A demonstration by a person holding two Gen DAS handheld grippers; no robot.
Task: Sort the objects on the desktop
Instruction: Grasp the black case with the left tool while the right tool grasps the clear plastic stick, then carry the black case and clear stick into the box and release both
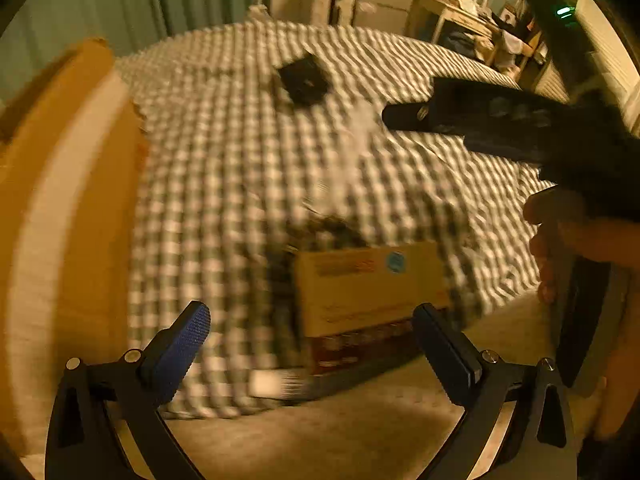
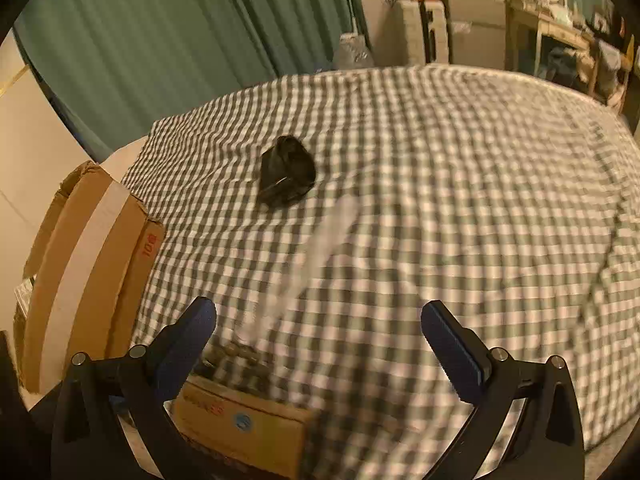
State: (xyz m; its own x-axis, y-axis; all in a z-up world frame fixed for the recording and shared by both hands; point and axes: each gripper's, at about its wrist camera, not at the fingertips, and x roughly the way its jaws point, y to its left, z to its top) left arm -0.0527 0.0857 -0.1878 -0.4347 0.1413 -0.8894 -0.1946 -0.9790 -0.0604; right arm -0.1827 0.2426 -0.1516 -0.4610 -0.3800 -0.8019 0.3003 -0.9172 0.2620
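A black crumpled object (image 2: 287, 176) lies on the green-and-white checked bed cover (image 2: 460, 200); the left wrist view has it blurred (image 1: 305, 80). A pale translucent long thing (image 2: 324, 248) stretches from it toward the bed's near edge. A small cardboard box (image 1: 372, 284) with a blue round sticker leans at that edge, also low in the right wrist view (image 2: 240, 424). A dark blurred clump (image 2: 236, 356) sits just above it. My left gripper (image 1: 310, 320) is open in front of the small box. My right gripper (image 2: 320, 314) is open above the bed, holding nothing.
A large cardboard box (image 2: 88, 256) with a pale tape strip stands left of the bed and fills the left edge (image 1: 68, 200). A hand (image 1: 560, 240) holds the right gripper (image 1: 404, 118) at the right. Beige floor (image 1: 340, 432) lies below. Green curtains and cluttered furniture stand behind.
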